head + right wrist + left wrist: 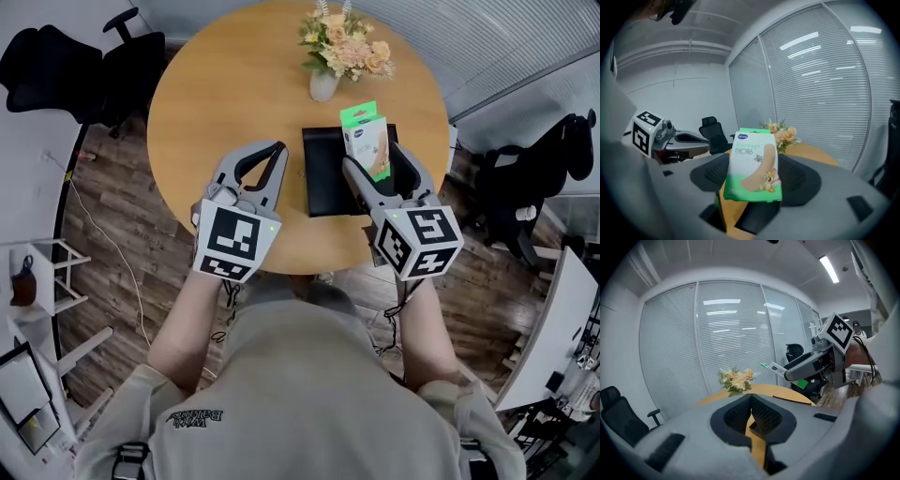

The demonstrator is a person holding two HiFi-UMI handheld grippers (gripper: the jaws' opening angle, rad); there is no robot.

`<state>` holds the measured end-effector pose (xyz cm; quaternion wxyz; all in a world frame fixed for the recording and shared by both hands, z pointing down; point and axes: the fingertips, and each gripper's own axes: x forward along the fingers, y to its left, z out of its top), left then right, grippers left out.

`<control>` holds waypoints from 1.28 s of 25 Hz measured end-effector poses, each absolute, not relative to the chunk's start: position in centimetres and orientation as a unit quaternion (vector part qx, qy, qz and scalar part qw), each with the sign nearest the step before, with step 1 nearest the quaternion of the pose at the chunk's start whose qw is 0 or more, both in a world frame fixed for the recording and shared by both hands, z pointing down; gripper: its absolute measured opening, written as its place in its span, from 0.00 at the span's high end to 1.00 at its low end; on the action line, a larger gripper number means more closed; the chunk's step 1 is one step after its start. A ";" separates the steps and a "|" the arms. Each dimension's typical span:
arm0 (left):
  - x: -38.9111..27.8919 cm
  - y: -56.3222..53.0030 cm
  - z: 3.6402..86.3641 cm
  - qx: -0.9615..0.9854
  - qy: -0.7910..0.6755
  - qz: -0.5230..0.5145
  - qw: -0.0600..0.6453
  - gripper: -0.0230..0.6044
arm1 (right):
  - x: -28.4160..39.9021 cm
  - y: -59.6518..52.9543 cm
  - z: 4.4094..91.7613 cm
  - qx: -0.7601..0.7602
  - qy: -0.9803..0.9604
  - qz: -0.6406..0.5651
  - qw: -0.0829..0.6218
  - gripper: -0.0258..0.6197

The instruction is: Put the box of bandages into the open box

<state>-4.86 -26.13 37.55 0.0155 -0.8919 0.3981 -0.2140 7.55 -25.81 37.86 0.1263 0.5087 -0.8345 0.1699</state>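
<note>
Right tool point(373, 161) clamps box of bandages point(366, 139) above open box point(323, 178); left tool point(279, 148) empty, jaws together. Risk: carton snags rim, topples onto desk point(234, 94).

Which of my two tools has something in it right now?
The right tool: its jaws clamp the green-and-white box of bandages. The left tool has its jaws closed together with nothing between them.
</note>
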 end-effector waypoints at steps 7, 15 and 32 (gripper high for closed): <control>-4.7 -27.5 42.7 -0.892 0.384 -0.235 -0.027 0.93 | 6.8 -27.0 43.7 0.505 -0.820 0.209 0.168 0.48; -5.5 -28.4 47.8 -0.888 0.368 -0.266 -0.072 0.93 | 6.4 -27.6 49.8 0.503 -0.802 0.245 0.211 0.48; -5.4 -28.4 56.9 -0.879 0.330 -0.315 -0.138 0.93 | 5.3 -27.0 61.0 0.494 -0.750 0.342 0.276 0.48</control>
